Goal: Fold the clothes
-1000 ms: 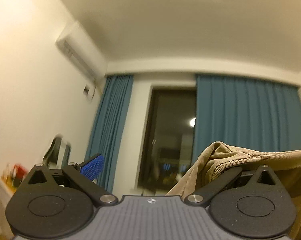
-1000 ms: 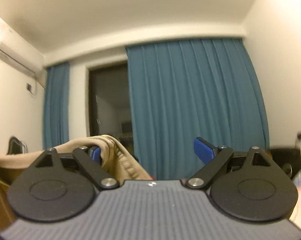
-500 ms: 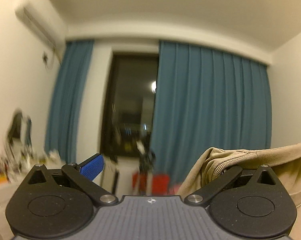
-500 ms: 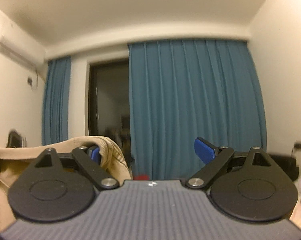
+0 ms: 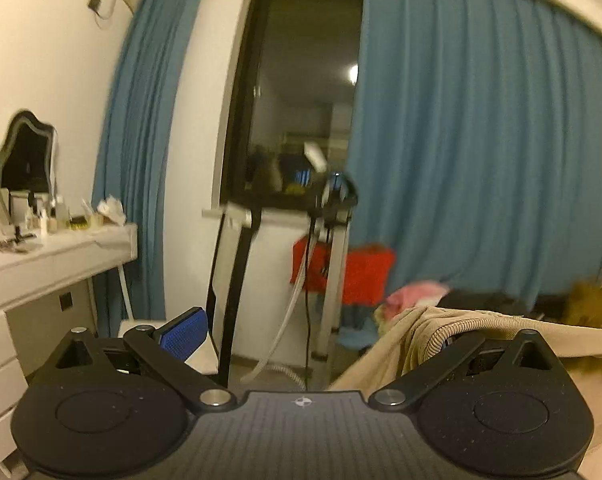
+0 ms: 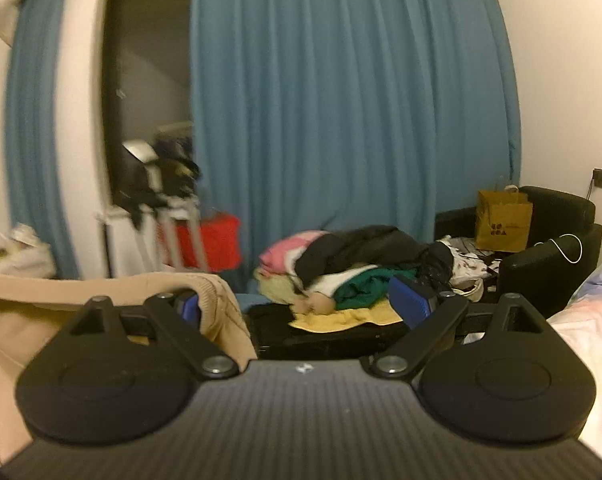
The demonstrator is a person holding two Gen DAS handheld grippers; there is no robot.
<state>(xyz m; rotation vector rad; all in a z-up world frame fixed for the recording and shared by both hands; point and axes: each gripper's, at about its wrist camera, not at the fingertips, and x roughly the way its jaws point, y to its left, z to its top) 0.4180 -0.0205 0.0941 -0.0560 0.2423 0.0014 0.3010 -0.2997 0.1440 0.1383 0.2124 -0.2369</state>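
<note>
A beige garment with a ribbed hem hangs over the right finger of my left gripper and runs off to the right. The jaws stand wide apart, and the left blue pad is bare. In the right wrist view the same beige garment drapes over the left finger of my right gripper, which is also open. Its right blue pad holds nothing. The cloth stretches between the two grippers, hooked on their inner fingers.
A heap of mixed clothes lies ahead on a dark surface with a yellow towel. A black armchair holds a paper bag. A white dresser with a mirror stands left. A tripod stand and teal curtains are ahead.
Both wrist views have tilted down from the ceiling to room level, so furniture and the clothes heap now show. The beige garment stays draped over the same fingers.
</note>
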